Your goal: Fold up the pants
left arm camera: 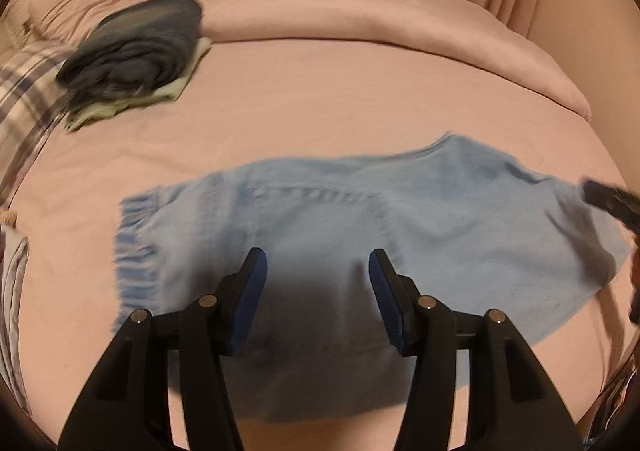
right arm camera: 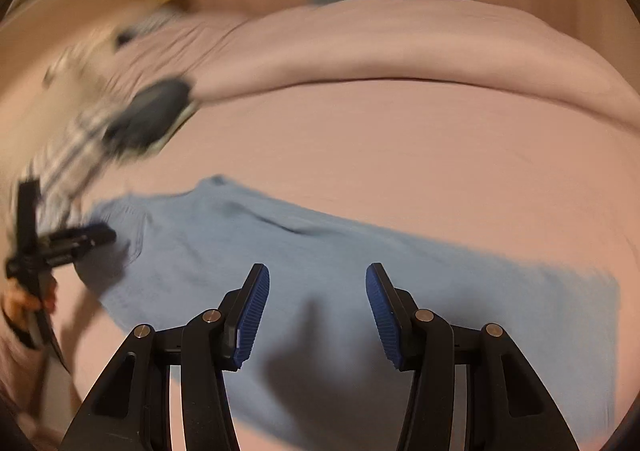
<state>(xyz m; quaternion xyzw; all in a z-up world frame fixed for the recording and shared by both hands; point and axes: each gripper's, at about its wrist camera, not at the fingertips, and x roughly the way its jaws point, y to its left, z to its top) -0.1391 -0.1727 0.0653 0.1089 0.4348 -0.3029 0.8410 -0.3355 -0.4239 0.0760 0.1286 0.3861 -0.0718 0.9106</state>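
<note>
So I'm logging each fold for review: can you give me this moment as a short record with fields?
pants: light blue pants, spread flat on the pink bed
left gripper: open, over the pants, holding nothing
right gripper: open, over the pants, holding nothing
nearby: stack of folded clothes, apart from the pants
sharpness: both views motion-blurred

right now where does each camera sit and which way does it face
Left wrist: on the left gripper, above the light blue pants, facing across the pink bed; right gripper at right edge.
Right wrist: on the right gripper, above the same pants; left gripper at left.
Shared: pants, bed, dark folded clothes pile.
</note>
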